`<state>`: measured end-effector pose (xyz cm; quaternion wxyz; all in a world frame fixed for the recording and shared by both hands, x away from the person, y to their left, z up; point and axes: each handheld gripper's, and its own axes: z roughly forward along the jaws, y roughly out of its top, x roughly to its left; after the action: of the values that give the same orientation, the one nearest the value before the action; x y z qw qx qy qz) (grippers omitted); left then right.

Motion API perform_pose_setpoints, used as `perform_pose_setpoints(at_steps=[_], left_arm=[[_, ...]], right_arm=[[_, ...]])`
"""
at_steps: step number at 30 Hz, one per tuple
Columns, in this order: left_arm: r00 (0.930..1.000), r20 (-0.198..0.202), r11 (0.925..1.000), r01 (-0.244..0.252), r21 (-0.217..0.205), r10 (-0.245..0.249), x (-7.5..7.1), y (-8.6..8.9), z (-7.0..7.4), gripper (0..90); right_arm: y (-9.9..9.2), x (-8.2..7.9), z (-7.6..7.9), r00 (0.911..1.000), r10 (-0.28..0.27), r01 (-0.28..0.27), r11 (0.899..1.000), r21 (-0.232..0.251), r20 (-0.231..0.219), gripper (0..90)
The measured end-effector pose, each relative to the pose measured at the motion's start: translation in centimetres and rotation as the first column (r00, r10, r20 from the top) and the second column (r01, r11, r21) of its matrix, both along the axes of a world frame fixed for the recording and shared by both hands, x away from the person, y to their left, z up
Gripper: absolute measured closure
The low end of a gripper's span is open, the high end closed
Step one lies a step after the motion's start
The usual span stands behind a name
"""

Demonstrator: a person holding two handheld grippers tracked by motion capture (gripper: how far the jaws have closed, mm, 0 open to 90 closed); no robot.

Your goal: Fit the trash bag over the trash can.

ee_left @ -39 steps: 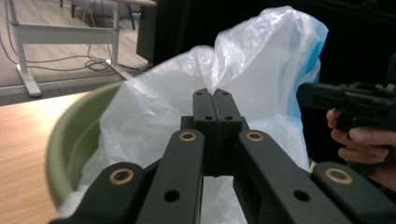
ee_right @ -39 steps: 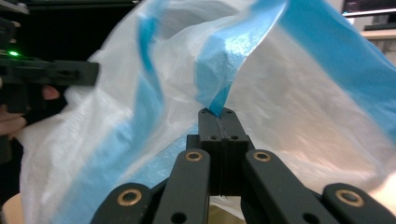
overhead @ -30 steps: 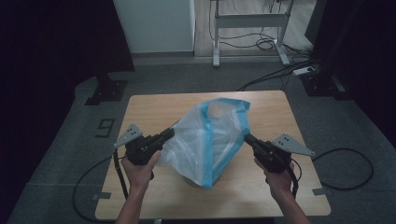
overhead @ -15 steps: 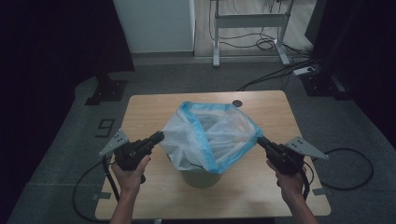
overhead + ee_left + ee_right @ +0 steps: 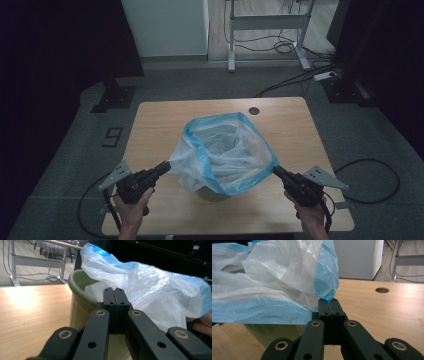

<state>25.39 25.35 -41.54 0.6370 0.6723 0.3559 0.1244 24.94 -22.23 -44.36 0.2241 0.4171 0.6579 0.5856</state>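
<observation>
My left tongs [image 5: 166, 166] are pressed together on the left edge of the bag [image 5: 225, 152], pinching the thin film between the pads. In the left gripper view those tongs [image 5: 115, 291] show their jaws meeting with no gap, and the plastic comes straight out from between them. My right tongs [image 5: 275, 170] are likewise pressed together, pinching the bag's right edge at its blue rim; in the right gripper view the blue hem sits right at the tips of those tongs [image 5: 328, 300].

The bag is clear plastic with a blue band round its mouth. It is stretched between my two tongs, mouth open and facing up, above the middle of the bench [image 5: 150, 125]. It hangs over a green bin [image 5: 80, 297]; in the high view a little of the bin [image 5: 215, 194] shows under the bag's near edge. From the left gripper view the film drapes across the bin's rim and some of it lies inside. I cannot tell whether the bag's bottom reaches the bin's floor.

The bin stands on the bench, nearer my side than the far side. A round hole [image 5: 254, 110] sits in the bench near its far edge, well apart from the bag. My hands grip the tongs from the near edge, left hand [image 5: 132, 210] and right hand [image 5: 310, 215] on either side of the bin.
</observation>
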Motion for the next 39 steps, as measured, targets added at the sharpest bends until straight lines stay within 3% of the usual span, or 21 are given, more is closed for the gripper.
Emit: perform_pose_setpoints(at_steps=[6, 18, 31, 35, 39], left_arm=[[0.9998, -0.019, 1.0000, -0.007, 0.004, 0.007, -0.3, 0.7, -1.1, 89.5], [0.9983, -0.057, 0.9998, -0.011, 0.019, 0.012, 0.5, 1.3, -3.5, 89.5], [0.9981, 0.013, 0.9981, 0.060, -0.012, -0.060, -1.2, 2.1, -4.3, 89.4], [0.9978, 0.008, 0.9978, 0.065, -0.013, -0.065, -1.2, 2.3, -4.7, 89.4], [0.9992, -0.014, 0.9990, 0.039, 0.021, -0.038, -0.7, 1.8, -4.8, 89.4]], right_arm=[[0.0, -0.4, -1.5, 0.9997, 0.008, -0.008, 1.000, 0.004, -0.025, 89.1], [-0.4, 0.1, -2.8, 0.9978, -0.003, 0.003, 1.000, 0.002, -0.066, 89.1], [-1.1, -1.6, -3.4, 0.9976, 0.018, -0.015, 0.999, 0.034, -0.067, 89.1], [-1.2, -2.0, -3.8, 0.9971, 0.027, -0.024, 0.999, 0.037, -0.072, 89.1], [-0.8, -1.7, -4.3, 0.9962, 0.025, -0.023, 0.999, 0.028, -0.083, 89.1]])
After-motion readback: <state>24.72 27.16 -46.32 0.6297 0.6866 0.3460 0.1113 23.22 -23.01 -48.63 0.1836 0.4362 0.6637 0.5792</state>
